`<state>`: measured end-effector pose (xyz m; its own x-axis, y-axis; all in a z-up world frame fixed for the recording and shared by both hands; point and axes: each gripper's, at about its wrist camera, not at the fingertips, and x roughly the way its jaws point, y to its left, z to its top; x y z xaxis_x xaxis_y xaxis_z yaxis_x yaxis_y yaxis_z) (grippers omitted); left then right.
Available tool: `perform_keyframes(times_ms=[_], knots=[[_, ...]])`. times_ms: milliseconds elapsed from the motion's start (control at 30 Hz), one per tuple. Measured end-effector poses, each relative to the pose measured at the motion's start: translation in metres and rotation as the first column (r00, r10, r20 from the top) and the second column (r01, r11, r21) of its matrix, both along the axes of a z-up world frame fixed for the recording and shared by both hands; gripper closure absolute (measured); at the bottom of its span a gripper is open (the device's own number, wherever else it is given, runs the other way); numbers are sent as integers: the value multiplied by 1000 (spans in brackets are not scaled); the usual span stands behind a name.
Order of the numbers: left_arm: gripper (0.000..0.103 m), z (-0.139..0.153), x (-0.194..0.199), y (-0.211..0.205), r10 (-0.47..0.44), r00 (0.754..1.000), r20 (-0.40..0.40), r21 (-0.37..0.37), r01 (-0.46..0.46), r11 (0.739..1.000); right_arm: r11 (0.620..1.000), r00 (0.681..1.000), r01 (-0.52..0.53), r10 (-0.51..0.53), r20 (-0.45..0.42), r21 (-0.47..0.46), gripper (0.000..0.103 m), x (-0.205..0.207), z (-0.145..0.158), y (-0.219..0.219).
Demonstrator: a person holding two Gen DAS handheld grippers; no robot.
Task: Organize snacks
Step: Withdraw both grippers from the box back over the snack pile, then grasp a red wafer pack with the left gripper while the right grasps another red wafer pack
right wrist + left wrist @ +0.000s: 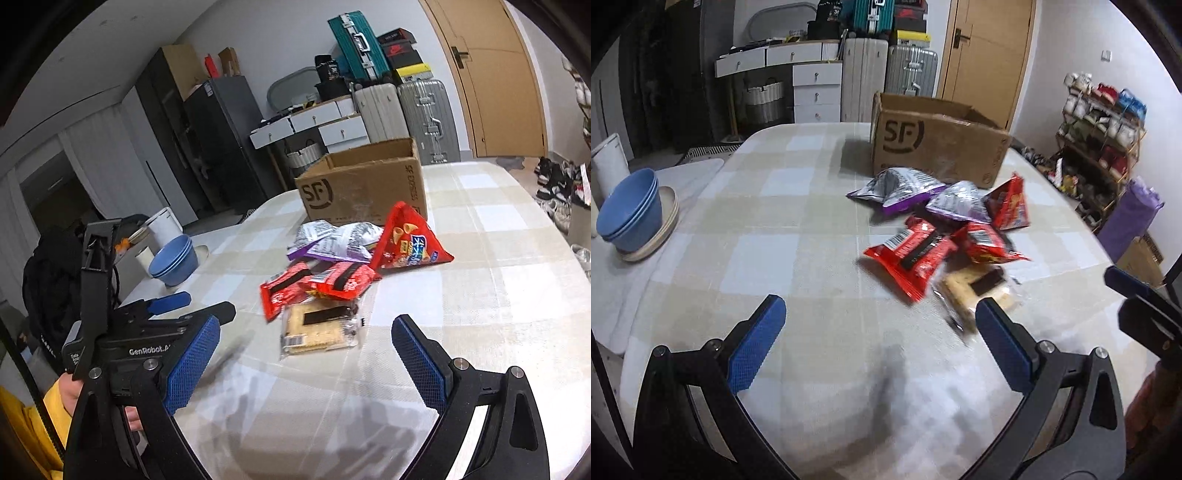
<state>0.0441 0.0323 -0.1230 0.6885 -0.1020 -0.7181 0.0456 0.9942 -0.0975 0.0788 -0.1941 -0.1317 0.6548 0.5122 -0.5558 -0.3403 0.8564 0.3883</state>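
A heap of snacks lies on the checked tablecloth (798, 206) in front of an open cardboard box (934, 140) (362, 188). It holds two silver-purple bags (905, 188) (332, 240), a red triangular bag (1010, 205) (406, 240), red packets (912, 254) (332, 280) and a clear cracker pack (975, 291) (317, 328) nearest me. My left gripper (881, 332) (195, 308) hovers open, its right finger beside the cracker pack. My right gripper (306, 354) (1115, 295) is open too, just short of the cracker pack, holding nothing.
Stacked blue bowls (631, 210) (173, 260) sit on beige plates (670, 218) at the table's left edge. A hand in a yellow sleeve (33, 424) holds the left gripper. Suitcases, drawers and a shoe rack (1100, 147) stand beyond the table.
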Motion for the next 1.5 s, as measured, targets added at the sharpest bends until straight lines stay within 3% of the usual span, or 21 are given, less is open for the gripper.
perform_keyframes(times_ms=[400,600,633,667,700,733,867,1167,1500], knots=[[0,-35,83,-25,-56,995,-87,84,63,995,996,999,-9,13,-36,93,7,33,-25,-16],[4,-51,109,-29,-66,988,-137,61,75,995,986,995,-3,19,-96,166,7,43,-35,-26],[8,-53,113,-30,-78,987,-142,54,87,995,984,995,1,17,-101,179,7,44,-36,-28],[21,-54,116,-30,-89,985,-145,42,96,994,982,994,1,19,-104,190,7,44,-37,-29],[27,-56,119,-30,-100,984,-150,35,106,994,980,994,5,16,-106,199,7,44,-38,-31],[39,-55,120,-33,-102,985,-139,61,111,992,980,994,8,14,-108,201,7,44,-38,-32],[61,-55,125,-26,-101,986,-130,25,105,994,978,994,3,20,-109,210,7,43,-38,-34],[61,-54,107,-6,-65,989,-130,-45,60,997,980,992,23,3,-130,197,7,43,-40,-36],[61,-44,87,11,-27,992,-125,-112,13,994,999,979,-11,17,-201,31,7,75,-16,0]])
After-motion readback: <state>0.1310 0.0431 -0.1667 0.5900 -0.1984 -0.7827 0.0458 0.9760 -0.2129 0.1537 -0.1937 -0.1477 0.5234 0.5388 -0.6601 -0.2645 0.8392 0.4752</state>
